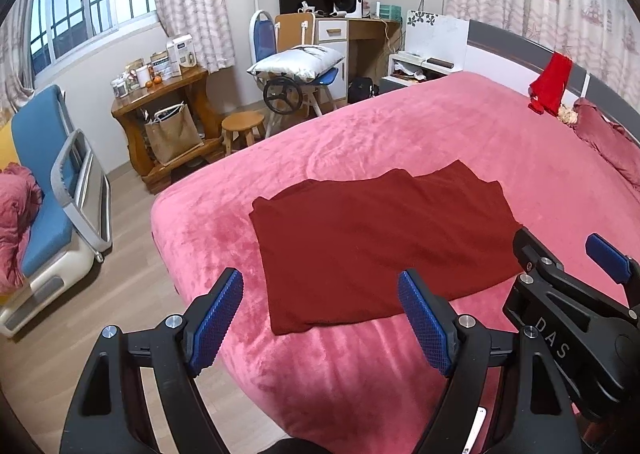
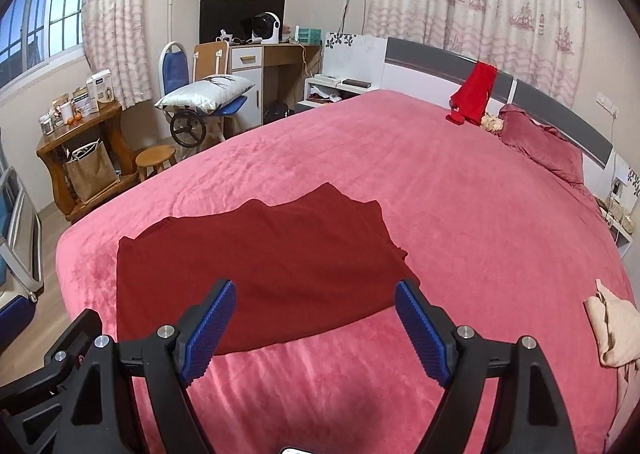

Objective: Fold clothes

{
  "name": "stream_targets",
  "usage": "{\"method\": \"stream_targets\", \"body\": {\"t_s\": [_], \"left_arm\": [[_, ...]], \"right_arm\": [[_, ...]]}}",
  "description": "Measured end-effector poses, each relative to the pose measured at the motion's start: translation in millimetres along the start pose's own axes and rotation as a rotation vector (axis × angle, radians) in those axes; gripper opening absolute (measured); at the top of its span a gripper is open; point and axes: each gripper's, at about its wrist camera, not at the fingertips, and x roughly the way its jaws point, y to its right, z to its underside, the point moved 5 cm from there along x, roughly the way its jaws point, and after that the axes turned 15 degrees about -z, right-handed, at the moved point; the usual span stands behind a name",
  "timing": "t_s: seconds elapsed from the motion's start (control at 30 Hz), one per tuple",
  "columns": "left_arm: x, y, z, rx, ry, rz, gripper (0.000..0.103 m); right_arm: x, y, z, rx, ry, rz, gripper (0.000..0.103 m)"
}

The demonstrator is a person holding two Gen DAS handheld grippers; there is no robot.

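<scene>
Just beyond both gaping grippers' jaws lies the folded garment (image 1: 376,238).

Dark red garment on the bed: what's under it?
The dark red garment lies flat on the pink blanket, folded layers stepped at its far edge. Anything between or beneath the layers is covered.

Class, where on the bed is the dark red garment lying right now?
In both wrist views the dark red garment lies flat near the foot corner of the pink bed, just beyond the open tongs, far from the bright red cloth on the headboard.
</scene>
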Motion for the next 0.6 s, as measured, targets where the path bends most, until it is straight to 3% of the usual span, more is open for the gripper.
{"method": "stream_targets", "body": {"t_s": [0.6], "left_arm": [[-2.3,-1.8,-3.8,-0.02,-0.01,0.033,0.081]], "right_arm": [[-8.1,-0.2,-7.7,-0.034,0.022,0.007,0.083]]}}
